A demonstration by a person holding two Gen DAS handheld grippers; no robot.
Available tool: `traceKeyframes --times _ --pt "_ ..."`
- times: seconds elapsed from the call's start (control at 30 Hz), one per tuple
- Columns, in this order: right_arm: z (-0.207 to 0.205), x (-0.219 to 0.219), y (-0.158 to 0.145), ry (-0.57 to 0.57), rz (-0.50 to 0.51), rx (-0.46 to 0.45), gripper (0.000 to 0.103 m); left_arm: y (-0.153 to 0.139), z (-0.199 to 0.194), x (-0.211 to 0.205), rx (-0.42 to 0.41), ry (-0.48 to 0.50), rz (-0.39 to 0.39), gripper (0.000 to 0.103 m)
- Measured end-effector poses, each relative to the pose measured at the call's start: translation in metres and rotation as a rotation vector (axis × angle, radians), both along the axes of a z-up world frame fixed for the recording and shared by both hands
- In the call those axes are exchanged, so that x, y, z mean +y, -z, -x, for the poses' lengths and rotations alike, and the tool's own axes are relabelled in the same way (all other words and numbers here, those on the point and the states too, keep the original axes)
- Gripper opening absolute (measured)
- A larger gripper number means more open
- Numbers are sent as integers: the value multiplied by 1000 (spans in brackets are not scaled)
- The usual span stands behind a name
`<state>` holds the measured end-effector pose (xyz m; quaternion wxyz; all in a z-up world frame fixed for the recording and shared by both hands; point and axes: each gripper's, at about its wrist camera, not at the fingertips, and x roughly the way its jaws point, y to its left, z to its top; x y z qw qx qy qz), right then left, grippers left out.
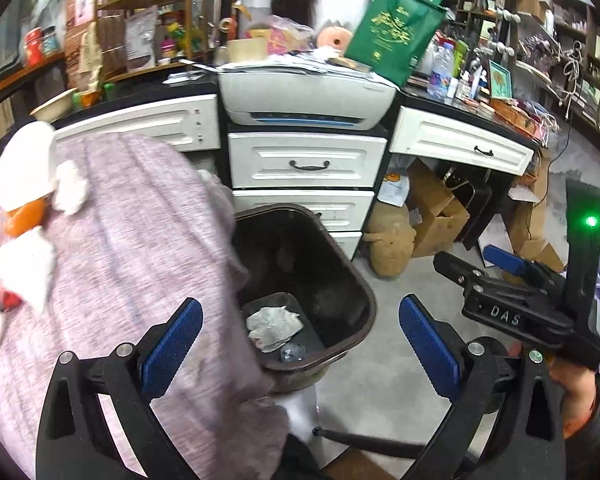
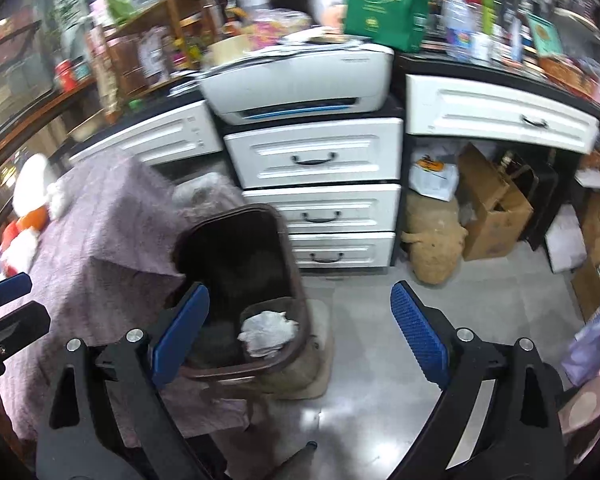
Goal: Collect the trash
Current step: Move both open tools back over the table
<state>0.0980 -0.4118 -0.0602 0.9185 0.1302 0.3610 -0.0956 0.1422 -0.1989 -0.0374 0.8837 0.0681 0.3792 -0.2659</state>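
Observation:
A dark brown trash bin (image 1: 352,312) stands on the floor beside a table draped in a purple cloth (image 1: 132,248). Crumpled white paper (image 1: 274,326) lies at its bottom, also in the right wrist view (image 2: 268,332) inside the bin (image 2: 288,256). My left gripper (image 1: 300,344) is open and empty above the bin. My right gripper (image 2: 300,332) is open and empty, also over the bin; it shows in the left wrist view (image 1: 512,280) to the right. White crumpled tissues (image 1: 70,188) and orange and red scraps (image 1: 24,216) lie on the cloth at the left.
White drawers (image 1: 306,162) with a printer (image 1: 308,98) on top stand behind the bin. Cardboard boxes (image 1: 436,208) and a tan plush toy (image 1: 392,244) sit under the desk at right. A green bag (image 1: 392,32) stands on the cluttered counter. Grey floor (image 2: 380,360) lies right of the bin.

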Motion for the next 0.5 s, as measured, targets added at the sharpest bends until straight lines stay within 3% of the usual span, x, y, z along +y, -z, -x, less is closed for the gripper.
traceKeyframes --times 0.5 --pt "-50 148 -45 -453 -37 -24 91 -10 -1 154 -29 -269 -22 97"
